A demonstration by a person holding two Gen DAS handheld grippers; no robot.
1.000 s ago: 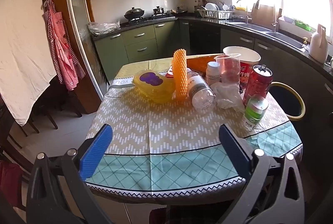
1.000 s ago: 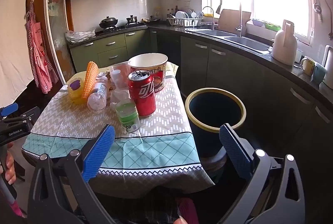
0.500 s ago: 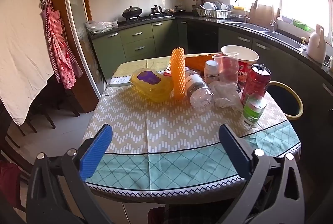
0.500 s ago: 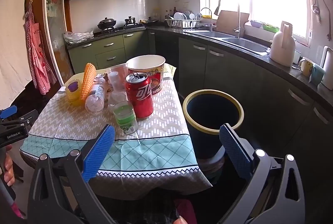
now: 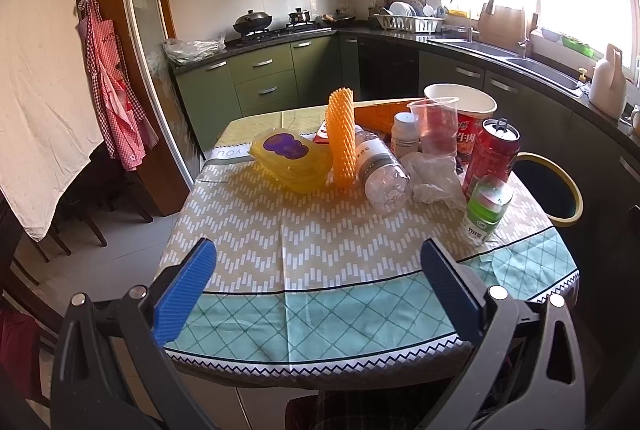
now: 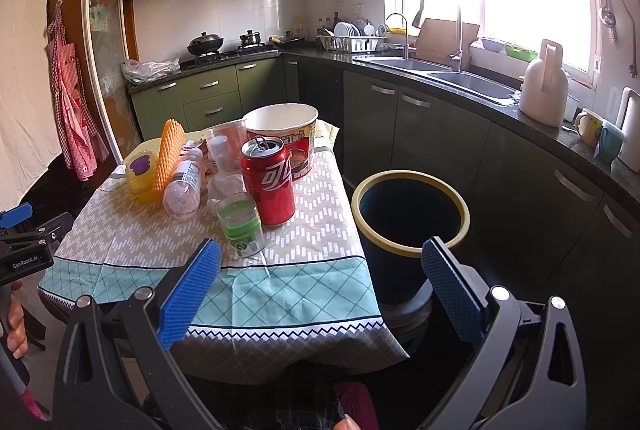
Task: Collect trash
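Trash stands on the table (image 5: 304, 242): a red soda can (image 6: 269, 180), a small green-labelled bottle (image 6: 240, 226), a clear plastic bottle lying down (image 5: 378, 170), an orange foam net (image 5: 340, 138), a yellow container (image 5: 290, 160), a clear cup (image 5: 436, 126), a noodle bowl (image 6: 286, 134) and crumpled plastic (image 5: 434, 178). A dark bin with a yellow rim (image 6: 410, 214) stands right of the table. My left gripper (image 5: 316, 286) is open and empty at the table's near edge. My right gripper (image 6: 320, 278) is open and empty, short of the can and bin.
Green kitchen cabinets with a stove (image 6: 224, 48), sink (image 6: 440, 70) and white jug (image 6: 544, 86) run behind and to the right. A red checked apron (image 5: 112, 86) hangs at left. Dark chairs (image 5: 80, 214) stand on the floor left of the table.
Both views have drifted slightly closer to the table. Both grippers stay open and empty, and nothing on the table has moved.
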